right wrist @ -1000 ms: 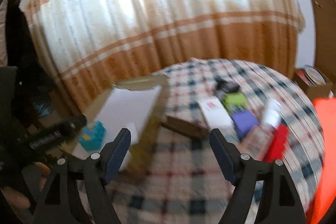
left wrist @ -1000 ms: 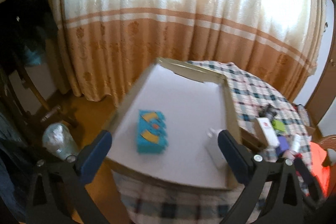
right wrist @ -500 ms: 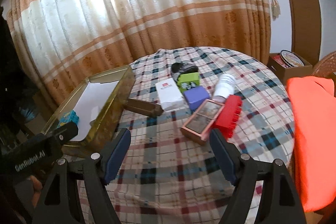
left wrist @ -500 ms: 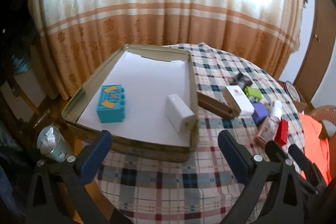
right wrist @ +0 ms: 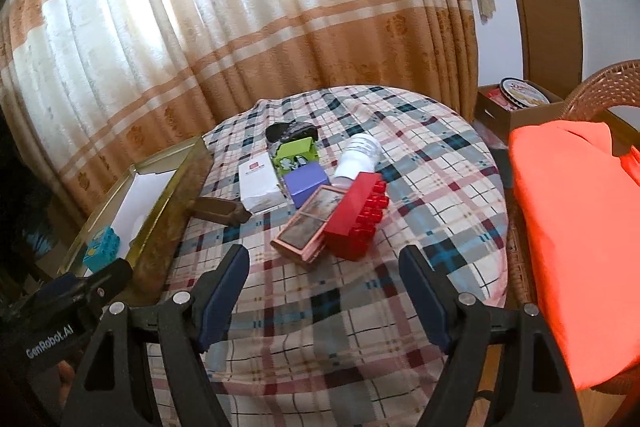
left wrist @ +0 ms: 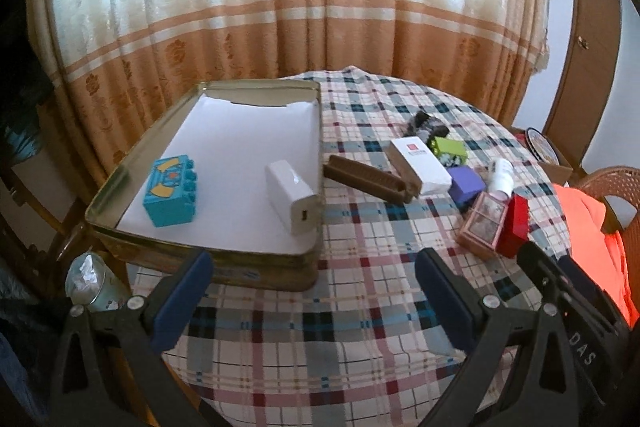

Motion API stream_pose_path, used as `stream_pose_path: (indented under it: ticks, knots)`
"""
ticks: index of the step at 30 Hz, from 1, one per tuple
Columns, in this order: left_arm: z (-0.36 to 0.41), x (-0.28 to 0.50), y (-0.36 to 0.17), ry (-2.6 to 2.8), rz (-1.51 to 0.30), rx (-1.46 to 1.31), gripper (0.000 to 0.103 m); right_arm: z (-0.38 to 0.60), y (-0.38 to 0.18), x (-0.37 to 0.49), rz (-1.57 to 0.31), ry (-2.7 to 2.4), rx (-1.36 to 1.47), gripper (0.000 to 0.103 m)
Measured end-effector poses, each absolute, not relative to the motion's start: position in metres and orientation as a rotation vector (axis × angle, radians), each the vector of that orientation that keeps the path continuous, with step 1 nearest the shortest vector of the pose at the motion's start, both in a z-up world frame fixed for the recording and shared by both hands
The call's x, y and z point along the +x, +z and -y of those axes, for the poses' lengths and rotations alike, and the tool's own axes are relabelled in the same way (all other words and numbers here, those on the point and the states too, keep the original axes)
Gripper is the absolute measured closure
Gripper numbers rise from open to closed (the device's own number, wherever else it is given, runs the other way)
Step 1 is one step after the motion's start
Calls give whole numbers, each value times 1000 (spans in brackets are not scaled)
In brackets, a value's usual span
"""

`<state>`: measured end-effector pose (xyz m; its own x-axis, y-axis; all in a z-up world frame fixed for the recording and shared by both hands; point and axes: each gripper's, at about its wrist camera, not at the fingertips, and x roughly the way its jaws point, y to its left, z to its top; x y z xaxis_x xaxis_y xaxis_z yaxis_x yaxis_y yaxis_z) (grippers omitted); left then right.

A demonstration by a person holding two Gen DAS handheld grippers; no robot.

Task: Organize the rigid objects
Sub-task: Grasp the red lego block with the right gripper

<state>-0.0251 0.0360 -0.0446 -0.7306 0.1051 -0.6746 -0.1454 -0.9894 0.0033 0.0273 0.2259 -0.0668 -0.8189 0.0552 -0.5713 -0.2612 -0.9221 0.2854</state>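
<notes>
A gold metal tray (left wrist: 120, 183) lined with white paper sits at the table's left; it also shows in the right wrist view (right wrist: 160, 223). In it lie a teal toy block (left wrist: 170, 193) and a white power bank (left wrist: 290, 201). On the plaid cloth to the right lie a brown case (left wrist: 366, 179), a white box (left wrist: 420, 165), a green box (right wrist: 296, 153), a purple box (right wrist: 306, 181), a white bottle (right wrist: 356, 155), a pink compact (right wrist: 310, 225) and a red brick (right wrist: 356, 215). My left gripper (left wrist: 312, 295) and right gripper (right wrist: 324, 287) are open and empty, hovering near the table's front.
A dark pouch (right wrist: 290, 131) lies behind the green box. An orange cloth (right wrist: 580, 227) lies over a wicker chair at right. A cardboard box with a tin (right wrist: 516, 99) stands behind it. A curtain (left wrist: 300, 7) hangs behind the table. A bin (left wrist: 86, 279) stands at lower left.
Both grippers pulled back and turned right, so the tray and the object cluster now show from farther away. Nothing on the table moved. Both grippers stayed open.
</notes>
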Motion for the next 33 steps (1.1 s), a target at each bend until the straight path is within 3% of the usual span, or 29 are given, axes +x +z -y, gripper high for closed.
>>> stream_pose_path:
  ticks: [11,14,25,31,33]
  knots:
    - [-58,-18,-48,2746,-178,-1057,1,-246,-69,16,-455,2736,-815,24]
    - [-61,-17,-50,2733,-191,-1060,1,-248,-74,3,-451,2734,-840,37]
    - [-64,-23,-53,2729,-192,-1093,1,-247,-86,-25,-343,2700,-983,40]
    - [-68,-25,-54,2719,-209,-1102,1,-262,-84,-23,-332,2701,-1039,68]
    - [-70,-27,-54,2718,-210,-1104,1,-266,-82,-21,-322,2715,-1037,69]
